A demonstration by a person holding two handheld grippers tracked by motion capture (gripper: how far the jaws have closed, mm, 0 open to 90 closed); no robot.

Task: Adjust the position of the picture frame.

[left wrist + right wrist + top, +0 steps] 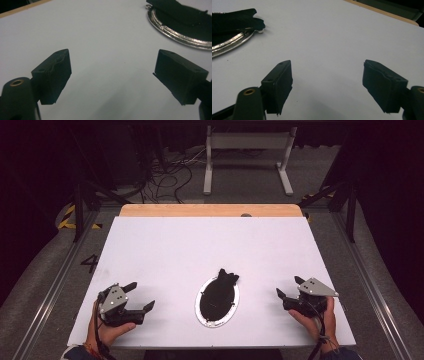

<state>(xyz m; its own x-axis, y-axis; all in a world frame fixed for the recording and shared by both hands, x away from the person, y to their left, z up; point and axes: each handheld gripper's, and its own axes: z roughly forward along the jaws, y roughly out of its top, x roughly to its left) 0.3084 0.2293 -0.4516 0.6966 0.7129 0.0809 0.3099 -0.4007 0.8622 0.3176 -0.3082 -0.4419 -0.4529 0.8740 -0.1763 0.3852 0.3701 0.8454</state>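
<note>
A person is holding a gripper in each hand low over the white counter point(165, 245), and both are sitting well apart from the work in the middle. The left gripper point(141, 296) is resting near the front-left corner with its jaws spread and nothing between them; in the left gripper view point(112, 75) only bare counter is lying between the two black pads. The right gripper point(290, 287) is waiting near the front-right edge, likewise spread wide and gripping nothing, as the right gripper view point(327, 80) is showing.

Between them, an oval silver tray point(202, 312) is lying flat near the front of the counter, and a black cloth point(220, 292) is lying in it, covering most of its floor. The far end of the cloth is spilling over the tray's far rim onto the counter.

The risks from here are probably coming from the tray more than the cloth. It looks light and shiny, so a gripper pulling the cloth sideways could be dragging the tray along with it, or tipping its rim up. Pads coming down too steeply might be pinching the metal rim together with the fabric. The cloth is limp and dark, so its folds are hard to read, and a shallow pinch could be catching one layer only and letting it slide out.
</note>
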